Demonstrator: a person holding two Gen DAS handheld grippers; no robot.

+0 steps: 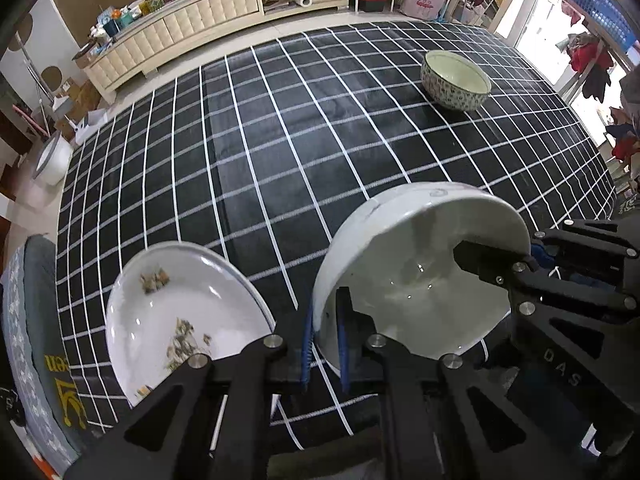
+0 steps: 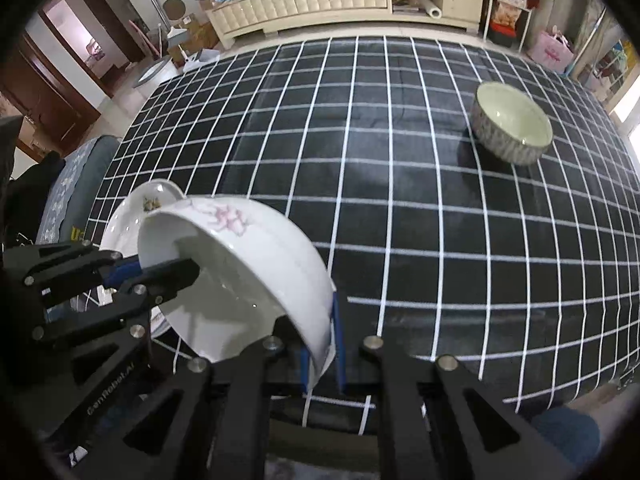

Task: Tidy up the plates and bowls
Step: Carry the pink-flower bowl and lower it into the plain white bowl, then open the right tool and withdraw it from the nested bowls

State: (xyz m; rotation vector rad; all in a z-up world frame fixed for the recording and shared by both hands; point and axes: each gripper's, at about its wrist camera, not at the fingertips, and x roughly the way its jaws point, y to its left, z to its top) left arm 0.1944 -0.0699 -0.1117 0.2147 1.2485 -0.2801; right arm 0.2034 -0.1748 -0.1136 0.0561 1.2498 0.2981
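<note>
A: Both claws first, closest to the lenses. Left gripper [image 1: 325,344] is clenched on the rim of the white bowl [image 1: 408,280], blue pads either side of the wall at about 6 o'clock of the left wrist view. Right gripper [image 2: 322,346] is clenched on the opposite rim of the same bowl [image 2: 240,264], wall pinched between its pads.

B: So two grips on one bowl?

A: Yes. Each claw shows in the other's view too, biting the far rim. Bowl hangs tilted, mouth toward the cameras, clear of the cloth as far as I can tell.

B: Why two-handed?

A: My guess: it is wide and glazed, so one rim pinch would let it swing. Opposite grips keep it steady.

B: What's around it?

A: White plate [image 1: 180,312] with a floral print lies flat on the checked tablecloth [image 1: 280,152], just beside the bowl at 9 o'clock in the left view. In the right view the plate [image 2: 132,216] peeks out behind the bowl at 10 o'clock.

B: Anything else?

A: Patterned bowl [image 1: 456,80] sits upright, well apart, at 1 o'clock; same from the right [image 2: 512,128]. Cream cabinet [image 1: 180,28] beyond the table at 11 o'clock.

B: Stage?

A: Looks like mid-carry, dishes not yet grouped. Likely target is the plate or the patterned bowl; cannot tell which.
</note>
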